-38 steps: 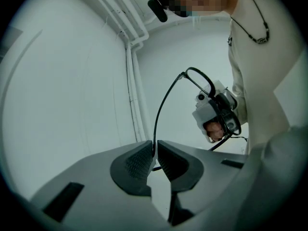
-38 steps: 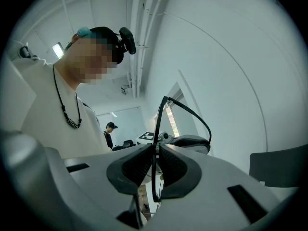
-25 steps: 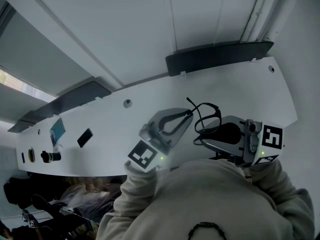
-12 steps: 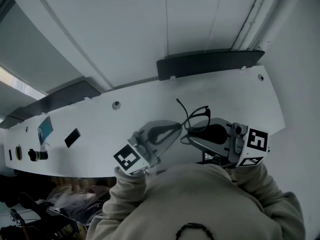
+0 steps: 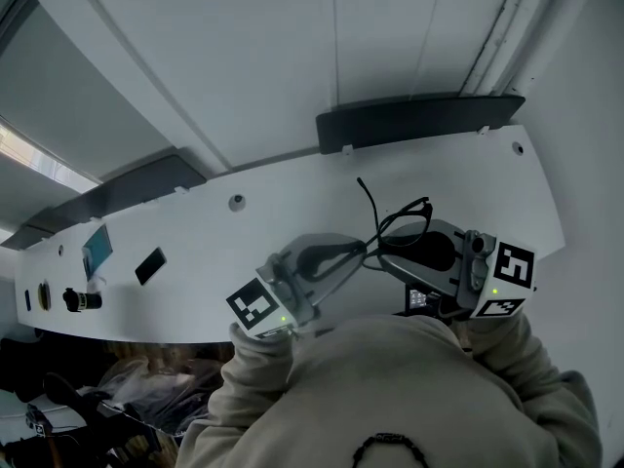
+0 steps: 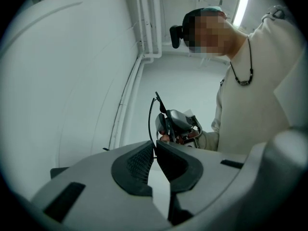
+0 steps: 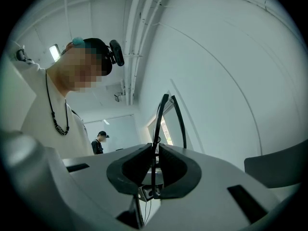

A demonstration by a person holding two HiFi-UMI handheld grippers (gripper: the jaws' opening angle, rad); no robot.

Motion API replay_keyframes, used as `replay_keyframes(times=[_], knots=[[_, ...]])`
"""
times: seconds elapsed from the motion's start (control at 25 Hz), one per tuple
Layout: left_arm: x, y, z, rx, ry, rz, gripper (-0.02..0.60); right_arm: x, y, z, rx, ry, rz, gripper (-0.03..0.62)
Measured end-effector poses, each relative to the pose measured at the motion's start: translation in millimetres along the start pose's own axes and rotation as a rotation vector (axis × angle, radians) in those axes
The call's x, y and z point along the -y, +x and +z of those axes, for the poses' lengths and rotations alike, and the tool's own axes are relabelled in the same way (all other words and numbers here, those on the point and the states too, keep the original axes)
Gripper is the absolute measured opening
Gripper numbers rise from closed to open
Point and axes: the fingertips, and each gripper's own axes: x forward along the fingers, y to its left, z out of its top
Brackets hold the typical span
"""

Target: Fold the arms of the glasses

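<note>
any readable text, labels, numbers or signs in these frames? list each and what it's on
No readable text in any view.
Left marker cube and right marker cube: black-and-white square patterns only, no letters or digits.
Blue card and dark flat slab at the far left: too small to read.
Glasses: no print visible.

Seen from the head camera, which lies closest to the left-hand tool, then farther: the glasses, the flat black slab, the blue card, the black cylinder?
1. Glasses: gripped right at the jaws of the left gripper.
2. Flat black slab: well off to the left.
3. Blue card and black cylinder: farthest, at the far left end; too close to call between them.
</note>
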Motion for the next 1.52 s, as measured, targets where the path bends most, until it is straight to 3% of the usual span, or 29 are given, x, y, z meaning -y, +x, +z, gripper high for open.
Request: replay_keyframes(times=[0.48,0.64,0.8,0.96,1.16,1.28,1.52], knots=[[6.6,-7.2,4.0,0.022,-0.030,-0.077,0.023,2.2,0.4,4.1,0.016,0.001,-0.010,0.060],[8.7,-9.6,3.3,0.052,-0.111,-0.132,0.024,2.7,1.3,3.7,0.015,0.001,0.003,0.060],[15.4,-13.2,4.5,0.115,-0.241,-0.219,0.025,-3.7,2.2,3.7,0.017,0.004,0.024,0.060],[16.2,-16.0,3.0,0.147,-0.291,-0.248,0.025,-4.8,4.1,1.1,0.014,0.003,0.034,0.060],[10.4,-16.0,2.2,0.144,-0.277,-0.210,0.032,-8.1,2.9,2.0,0.003,-0.006,0.052,0.060],[1.1,-23.1,0.5,0.147,-0.289,-0.172,0.151,-9.4,1.0,1.0,-0.006,-0.014,0.058,0.060],[-43.9,-42.3,-1.4,0.178,-0.374,-0.027,0.183,-11.0,-1.4,0.4,-0.020,-0.027,0.080,0.059]])
